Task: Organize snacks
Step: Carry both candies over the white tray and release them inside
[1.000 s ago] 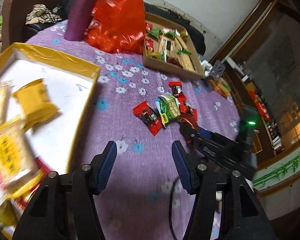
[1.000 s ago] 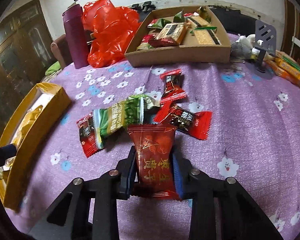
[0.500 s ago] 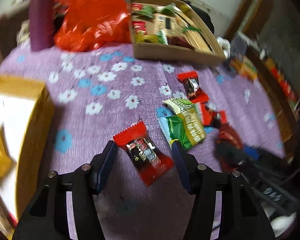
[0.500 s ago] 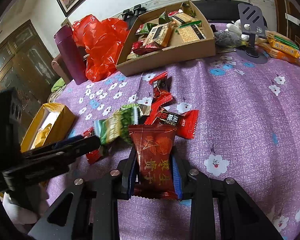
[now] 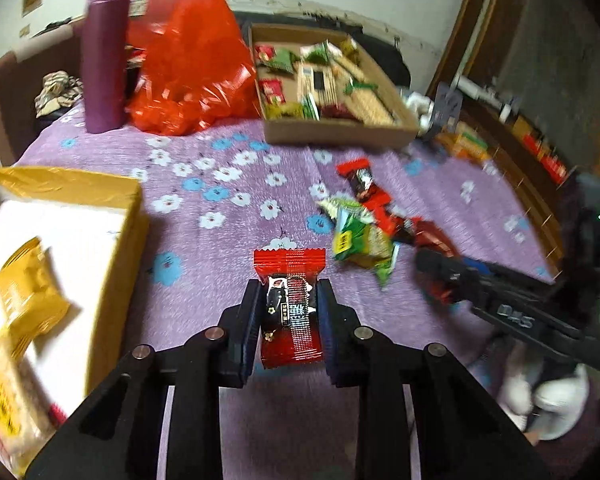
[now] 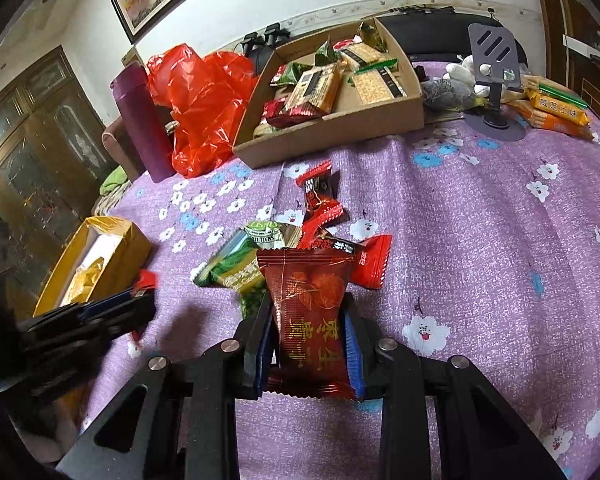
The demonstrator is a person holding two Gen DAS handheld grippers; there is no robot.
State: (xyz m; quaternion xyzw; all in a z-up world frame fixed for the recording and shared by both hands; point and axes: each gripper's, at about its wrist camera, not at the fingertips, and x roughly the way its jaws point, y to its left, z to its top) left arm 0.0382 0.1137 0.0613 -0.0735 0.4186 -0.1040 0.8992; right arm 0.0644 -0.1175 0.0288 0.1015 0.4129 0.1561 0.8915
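Observation:
My left gripper point(image 5: 290, 292) is closing its jaws on a red and black snack packet point(image 5: 290, 312), and both pads touch its sides just above the purple flowered cloth. The same gripper point(image 6: 140, 300) shows at the left of the right wrist view. My right gripper point(image 6: 308, 312) is shut on a dark red packet point(image 6: 310, 320) with gold characters. It hovers beside the loose pile of green and red snacks point(image 6: 260, 264), also visible as the pile point(image 5: 364, 236) from the left. A yellow box point(image 5: 128, 216) holds yellow packets at the left.
A cardboard tray point(image 6: 332, 136) full of mixed snacks stands at the back. Beside it are a red plastic bag point(image 5: 188, 64) and a tall purple bottle point(image 5: 102, 52). A grey phone stand point(image 6: 494, 60) and orange biscuit packs point(image 6: 556, 108) lie at the far right.
My left gripper swung from the yellow box to the pile and its jaws closed around the red and black packet. The right gripper kept its dark red packet and barely moved.

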